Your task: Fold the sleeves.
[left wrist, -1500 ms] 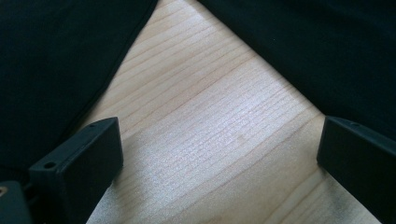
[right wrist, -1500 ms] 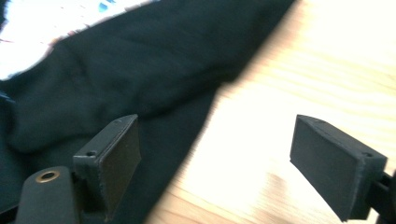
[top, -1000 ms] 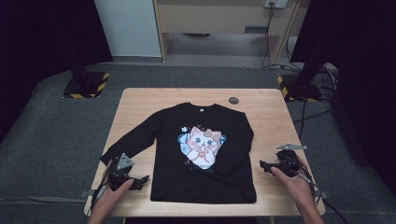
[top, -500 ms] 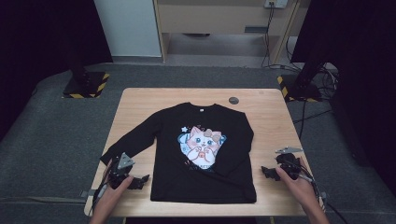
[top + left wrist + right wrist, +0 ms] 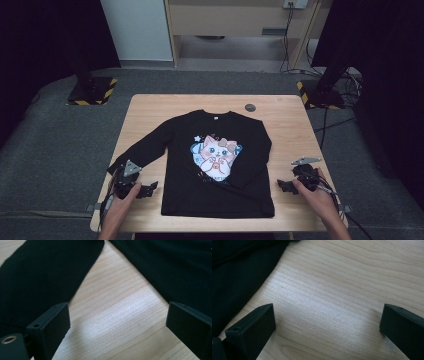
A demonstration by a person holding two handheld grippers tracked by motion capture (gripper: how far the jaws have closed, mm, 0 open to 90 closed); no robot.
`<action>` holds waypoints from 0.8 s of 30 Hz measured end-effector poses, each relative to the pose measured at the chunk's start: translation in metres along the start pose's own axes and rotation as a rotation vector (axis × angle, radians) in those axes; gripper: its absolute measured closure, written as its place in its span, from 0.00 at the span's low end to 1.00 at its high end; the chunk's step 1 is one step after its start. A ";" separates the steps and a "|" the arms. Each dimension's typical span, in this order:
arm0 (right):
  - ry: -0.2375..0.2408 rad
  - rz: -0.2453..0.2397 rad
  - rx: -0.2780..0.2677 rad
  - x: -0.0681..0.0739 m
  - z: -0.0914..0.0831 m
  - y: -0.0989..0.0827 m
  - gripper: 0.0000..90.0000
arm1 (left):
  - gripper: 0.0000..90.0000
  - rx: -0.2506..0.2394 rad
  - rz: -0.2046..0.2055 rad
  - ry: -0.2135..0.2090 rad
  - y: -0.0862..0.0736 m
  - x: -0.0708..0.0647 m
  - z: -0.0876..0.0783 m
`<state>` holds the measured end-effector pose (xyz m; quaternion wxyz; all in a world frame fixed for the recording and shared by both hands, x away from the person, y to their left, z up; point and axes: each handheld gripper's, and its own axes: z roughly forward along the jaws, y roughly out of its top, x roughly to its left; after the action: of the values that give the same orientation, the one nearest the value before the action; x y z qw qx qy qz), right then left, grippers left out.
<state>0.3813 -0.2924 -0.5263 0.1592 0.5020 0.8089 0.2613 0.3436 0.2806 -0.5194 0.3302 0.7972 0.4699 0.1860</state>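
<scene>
Lying flat on the wooden table (image 5: pixel 290 125) (grey carpet (image 5: pixel 50 145) around), the black shirt (image 5: pixel 220 160) sits between gaping grippers.

Dim and soft in the high view, with near-black surroundings beyond the evenly lit bench (image 5: pixel 290 130). Bright overhead glare on wood grain in both gripper views; near edges blurred.
</scene>
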 end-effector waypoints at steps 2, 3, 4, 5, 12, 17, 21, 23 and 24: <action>0.001 0.002 -0.008 0.000 0.000 -0.001 0.00 | 0.05 -0.002 0.002 -0.004 0.004 0.003 -0.003; 0.000 0.002 -0.015 0.000 0.000 -0.002 0.00 | 0.05 -0.010 0.006 -0.011 0.005 0.005 -0.004; 0.001 0.003 -0.021 0.000 0.000 -0.003 0.00 | 0.04 -0.008 0.005 -0.016 0.006 0.008 -0.004; 0.001 0.003 -0.026 0.000 0.000 -0.004 0.00 | 0.04 -0.005 0.004 -0.008 0.007 0.010 -0.004; 0.008 -0.005 -0.063 0.000 -0.001 -0.008 0.00 | 0.04 0.014 -0.003 0.019 0.015 0.027 -0.012; 0.008 -0.008 -0.062 0.000 0.000 -0.007 0.00 | 0.04 0.016 -0.044 0.010 0.017 0.043 -0.011; 0.006 -0.003 -0.067 0.000 0.000 -0.007 0.00 | 0.04 0.015 -0.073 0.009 0.019 0.051 -0.010; 0.006 -0.005 -0.070 0.000 0.000 -0.008 0.00 | 0.04 0.017 -0.068 0.008 0.021 0.051 -0.010; 0.007 -0.004 -0.070 0.000 0.000 -0.008 0.00 | 0.04 0.019 -0.059 0.012 0.023 0.051 -0.010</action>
<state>0.3759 -0.2951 -0.5309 0.1744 0.4935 0.8009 0.2908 0.3768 0.3206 -0.4975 0.3252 0.7850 0.4969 0.1763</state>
